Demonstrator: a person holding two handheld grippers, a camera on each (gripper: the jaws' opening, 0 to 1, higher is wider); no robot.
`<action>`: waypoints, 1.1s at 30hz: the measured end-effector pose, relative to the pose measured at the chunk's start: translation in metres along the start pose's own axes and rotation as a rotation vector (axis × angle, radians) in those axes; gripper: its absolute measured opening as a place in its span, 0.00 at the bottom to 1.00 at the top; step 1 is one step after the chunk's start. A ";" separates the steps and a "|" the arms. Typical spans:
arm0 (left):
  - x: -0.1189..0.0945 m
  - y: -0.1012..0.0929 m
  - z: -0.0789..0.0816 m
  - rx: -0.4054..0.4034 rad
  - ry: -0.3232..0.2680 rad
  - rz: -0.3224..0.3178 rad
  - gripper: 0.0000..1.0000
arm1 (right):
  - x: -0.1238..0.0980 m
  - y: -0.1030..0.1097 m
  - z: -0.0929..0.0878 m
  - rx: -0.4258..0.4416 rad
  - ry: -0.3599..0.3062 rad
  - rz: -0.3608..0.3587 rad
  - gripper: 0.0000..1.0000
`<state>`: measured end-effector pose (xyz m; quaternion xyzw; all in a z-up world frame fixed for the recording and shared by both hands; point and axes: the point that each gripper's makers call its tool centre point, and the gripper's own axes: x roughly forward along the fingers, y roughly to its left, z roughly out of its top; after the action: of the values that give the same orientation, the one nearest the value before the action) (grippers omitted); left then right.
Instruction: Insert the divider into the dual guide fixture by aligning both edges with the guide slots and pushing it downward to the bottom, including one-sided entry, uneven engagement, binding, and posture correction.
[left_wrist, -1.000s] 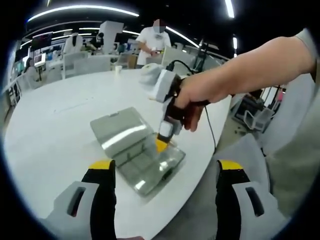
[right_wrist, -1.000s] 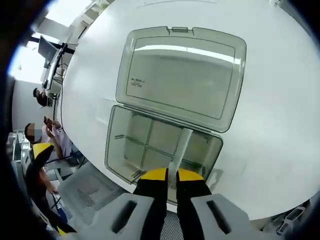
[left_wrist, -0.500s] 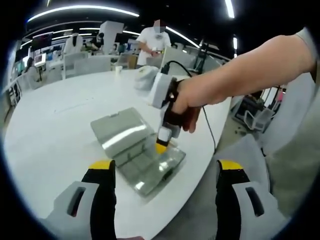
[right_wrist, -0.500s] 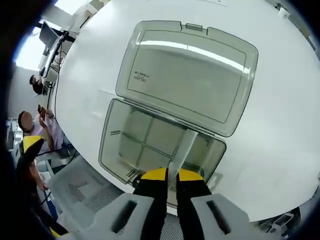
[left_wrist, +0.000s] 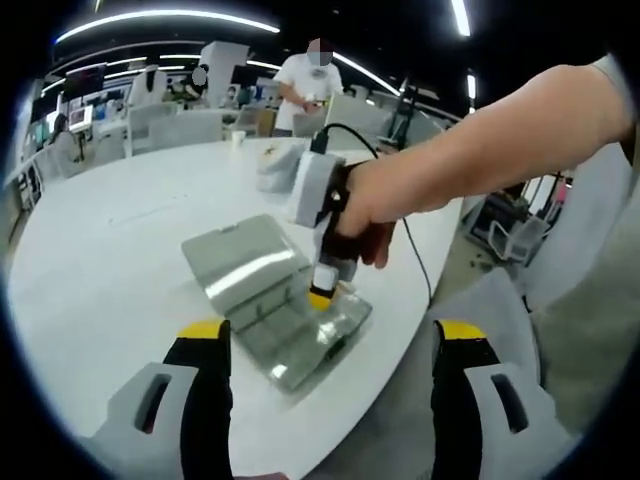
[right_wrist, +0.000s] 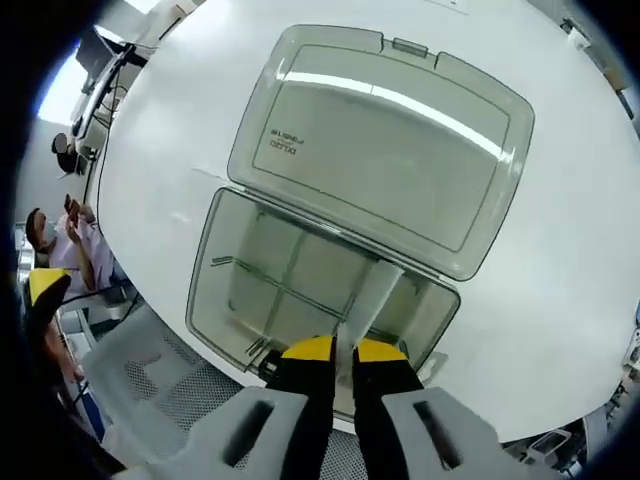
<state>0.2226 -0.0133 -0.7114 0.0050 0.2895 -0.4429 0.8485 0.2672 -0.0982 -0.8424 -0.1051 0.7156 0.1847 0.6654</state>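
A clear plastic compartment box lies on the white table, its hinged lid laid open flat behind it. My right gripper is shut on a translucent divider strip that stands in the box's right part, reaching toward the hinge wall. Fixed dividers cross the left part. In the left gripper view the same box sits mid-table with the right gripper pointing down into it, held by a person's hand. My left gripper hangs open near the table's front edge, holding nothing.
The box lies close to the table's rounded front edge. A white object sits on the table behind the hand. A cable trails off the right gripper. A person stands at the far side; chairs stand at right.
The right gripper with the divider has shifted slightly left over the box and its camera has pulled back a little. The left gripper has not moved.
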 end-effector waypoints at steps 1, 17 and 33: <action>0.000 0.000 0.000 0.000 0.001 0.000 0.80 | 0.001 0.000 0.000 0.001 0.001 0.000 0.00; -0.001 0.001 0.000 -0.007 -0.002 0.005 0.81 | 0.008 -0.001 0.000 0.004 0.021 -0.009 0.00; 0.000 0.004 -0.002 -0.008 0.004 0.007 0.81 | 0.004 0.004 0.003 -0.007 0.010 0.050 0.05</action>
<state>0.2246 -0.0098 -0.7139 0.0034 0.2932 -0.4385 0.8496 0.2682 -0.0927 -0.8455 -0.0904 0.7207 0.2033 0.6565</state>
